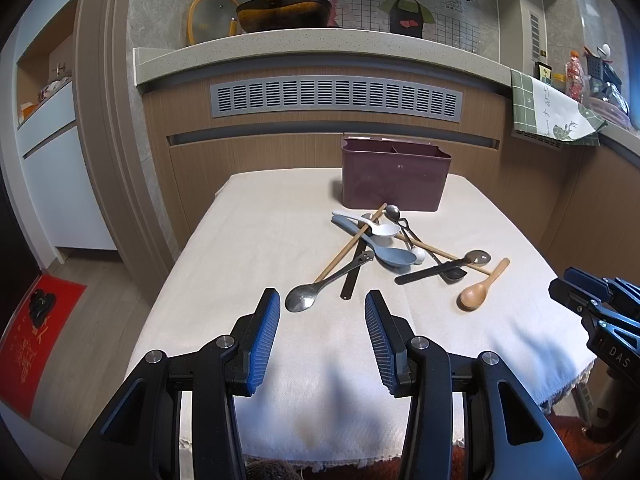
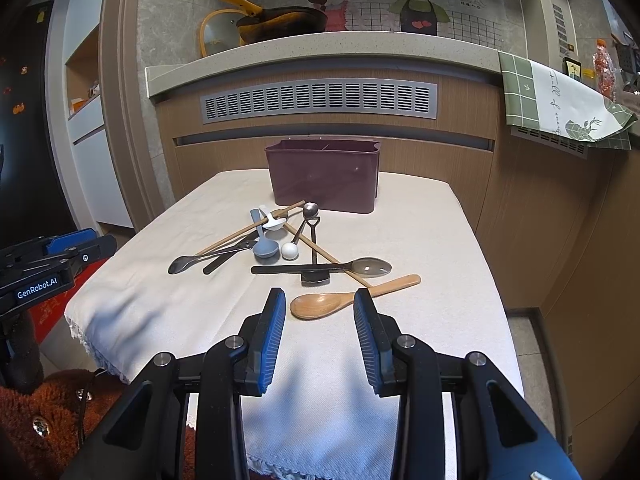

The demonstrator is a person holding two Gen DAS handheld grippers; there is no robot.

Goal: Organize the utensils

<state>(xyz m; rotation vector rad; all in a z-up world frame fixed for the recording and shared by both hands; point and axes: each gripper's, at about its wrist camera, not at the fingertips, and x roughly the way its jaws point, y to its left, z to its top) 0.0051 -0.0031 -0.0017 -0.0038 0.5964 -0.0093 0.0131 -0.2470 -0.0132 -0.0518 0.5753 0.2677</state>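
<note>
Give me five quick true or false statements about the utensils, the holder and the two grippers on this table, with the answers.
1. The purple holder already has spoons standing in it. False: nothing shows above its rim; the utensils lie on the tablecloth.
2. The wooden spoon lies apart from the main pile, nearest the right gripper. True.
3. The left gripper is clamped on the metal spoon. False: its jaws stand open and empty.
4. A wooden chopstick lies across the white spoon. True.
5. The right gripper's jaws are open with nothing between them. True.
</note>
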